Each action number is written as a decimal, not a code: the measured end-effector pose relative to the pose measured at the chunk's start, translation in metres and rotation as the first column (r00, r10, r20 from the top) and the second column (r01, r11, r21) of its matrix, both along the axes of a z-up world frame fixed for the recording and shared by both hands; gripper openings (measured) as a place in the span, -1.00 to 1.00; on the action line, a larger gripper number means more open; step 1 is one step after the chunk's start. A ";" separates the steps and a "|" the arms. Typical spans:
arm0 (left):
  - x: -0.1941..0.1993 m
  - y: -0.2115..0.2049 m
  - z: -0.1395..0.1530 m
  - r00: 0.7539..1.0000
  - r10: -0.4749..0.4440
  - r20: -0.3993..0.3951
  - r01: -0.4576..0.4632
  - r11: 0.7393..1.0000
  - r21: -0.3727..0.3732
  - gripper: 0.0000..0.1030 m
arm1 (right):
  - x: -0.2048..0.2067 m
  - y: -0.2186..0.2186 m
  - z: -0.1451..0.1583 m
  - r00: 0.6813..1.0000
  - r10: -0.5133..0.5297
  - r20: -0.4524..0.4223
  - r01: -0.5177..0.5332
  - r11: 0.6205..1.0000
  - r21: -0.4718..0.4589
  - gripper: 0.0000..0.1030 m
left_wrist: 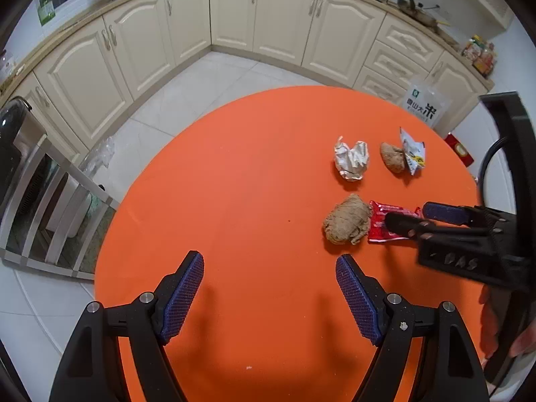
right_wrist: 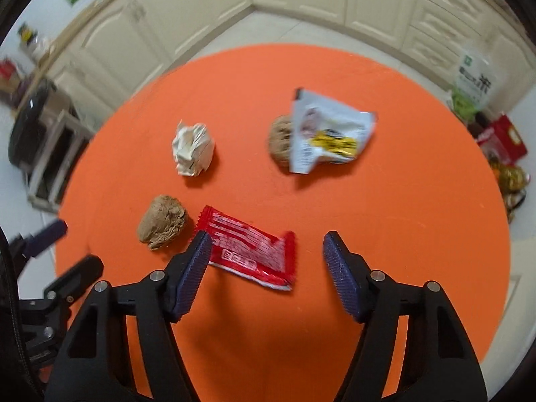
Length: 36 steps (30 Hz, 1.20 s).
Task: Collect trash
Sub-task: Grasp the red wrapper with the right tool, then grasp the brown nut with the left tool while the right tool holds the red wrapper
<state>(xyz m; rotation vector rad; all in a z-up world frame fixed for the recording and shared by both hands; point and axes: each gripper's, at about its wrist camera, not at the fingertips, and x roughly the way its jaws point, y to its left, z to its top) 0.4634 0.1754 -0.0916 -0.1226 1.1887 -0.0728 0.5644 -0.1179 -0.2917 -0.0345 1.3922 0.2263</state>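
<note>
Several pieces of trash lie on the round orange table (left_wrist: 234, 184). A red wrapper (right_wrist: 251, 251) lies just ahead of my right gripper (right_wrist: 266, 254), which is open above it, jaws on either side. A brown crumpled wad (right_wrist: 162, 221) sits left of the wrapper. A white crumpled paper ball (right_wrist: 192, 150) lies farther back, beside a second brown wad (right_wrist: 279, 142) and a white-and-yellow packet (right_wrist: 328, 134). My left gripper (left_wrist: 269, 264) is open and empty over bare table, left of the near brown wad (left_wrist: 346, 219). The right gripper (left_wrist: 407, 216) shows over the red wrapper (left_wrist: 382, 231).
Cream kitchen cabinets (left_wrist: 234, 16) line the back wall. A chair and a black appliance (left_wrist: 20, 154) stand left of the table. A rice bag (left_wrist: 425, 107) and a red box (right_wrist: 502, 140) sit on the floor at the right.
</note>
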 end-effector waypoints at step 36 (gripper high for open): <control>0.032 -0.067 -0.051 0.994 -0.107 0.014 0.107 0.994 0.024 -0.12 | -0.061 -0.043 0.010 0.997 0.012 0.070 -0.014 1.000 0.027 -0.21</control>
